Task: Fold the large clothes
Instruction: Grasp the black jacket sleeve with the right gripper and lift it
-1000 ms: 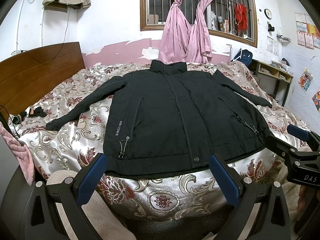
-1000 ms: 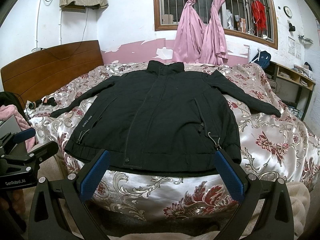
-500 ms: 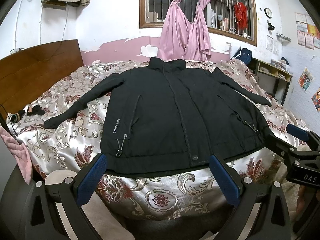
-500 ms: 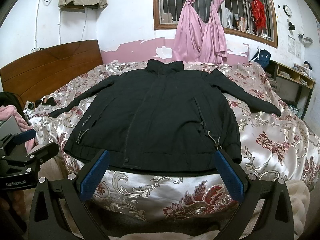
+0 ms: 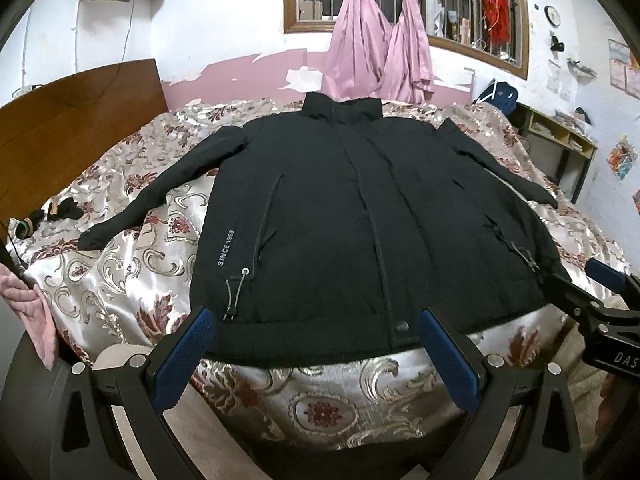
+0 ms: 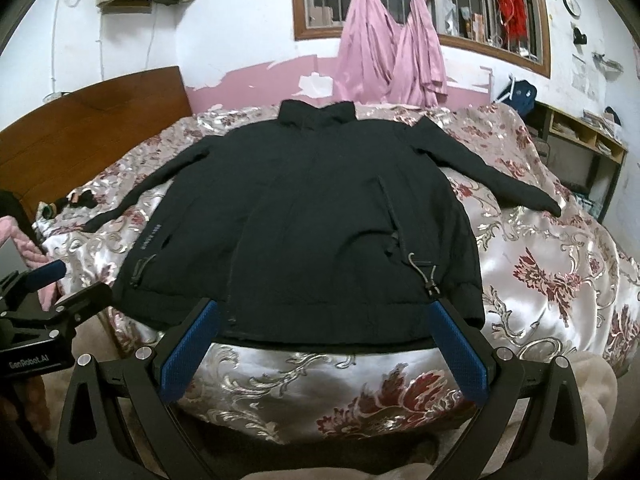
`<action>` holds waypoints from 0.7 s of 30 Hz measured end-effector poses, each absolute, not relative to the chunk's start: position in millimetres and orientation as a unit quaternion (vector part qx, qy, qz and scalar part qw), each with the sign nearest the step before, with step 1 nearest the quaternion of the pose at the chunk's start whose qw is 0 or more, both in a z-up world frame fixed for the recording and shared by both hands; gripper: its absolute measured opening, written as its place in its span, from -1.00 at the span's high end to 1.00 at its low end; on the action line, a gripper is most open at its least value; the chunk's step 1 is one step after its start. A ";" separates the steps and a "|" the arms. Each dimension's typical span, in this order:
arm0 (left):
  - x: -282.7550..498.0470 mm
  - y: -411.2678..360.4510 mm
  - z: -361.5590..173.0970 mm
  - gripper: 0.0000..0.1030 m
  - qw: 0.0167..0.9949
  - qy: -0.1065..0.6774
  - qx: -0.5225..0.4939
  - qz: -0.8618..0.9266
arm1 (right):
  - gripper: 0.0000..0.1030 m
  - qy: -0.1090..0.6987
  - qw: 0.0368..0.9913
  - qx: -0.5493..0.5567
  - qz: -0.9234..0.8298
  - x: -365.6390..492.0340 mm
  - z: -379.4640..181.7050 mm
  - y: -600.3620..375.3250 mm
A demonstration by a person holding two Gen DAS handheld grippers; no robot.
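Observation:
A black zipped jacket (image 5: 360,232) (image 6: 320,220) lies flat and face up on the bed, collar toward the far wall, hem at the near edge, both sleeves spread outward. My left gripper (image 5: 316,328) hovers open just short of the hem's left half, nothing between its blue pads. My right gripper (image 6: 324,324) also stands open, just before the hem's right half. Each gripper shows at the edge of the other's view: the right gripper (image 5: 600,304) and the left gripper (image 6: 48,300).
The bed carries a shiny floral bedspread (image 5: 132,280) (image 6: 552,272). A wooden headboard (image 5: 68,128) stands at the left, a shelf unit (image 6: 580,144) at the right. Small dark items (image 5: 60,210) lie near the left sleeve. Pink cloth (image 5: 36,312) hangs at the left edge.
Both grippers have moved a little closer to the jacket's hem and slightly up. The jacket has not moved.

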State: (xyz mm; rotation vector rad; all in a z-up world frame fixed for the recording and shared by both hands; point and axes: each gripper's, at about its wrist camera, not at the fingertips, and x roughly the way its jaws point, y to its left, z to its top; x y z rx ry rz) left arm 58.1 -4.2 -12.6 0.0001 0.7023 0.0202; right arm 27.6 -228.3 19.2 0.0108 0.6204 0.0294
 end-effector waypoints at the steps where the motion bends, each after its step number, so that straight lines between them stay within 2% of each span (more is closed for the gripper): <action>1: 65.3 -4.7 -13.2 -0.99 0.937 0.348 0.000 0.011 | -0.98 0.310 0.951 0.010 0.012 33.7 18.1 -231.9; 11: 144.3 -25.1 -7.2 -0.99 0.932 0.362 0.003 -0.003 | -0.98 0.306 0.949 0.069 -0.033 89.0 17.5 -278.3; 21: 255.0 -55.8 -0.5 -0.99 0.925 0.378 -0.018 -0.016 | -0.98 0.246 0.938 0.189 -0.155 174.5 26.6 -402.9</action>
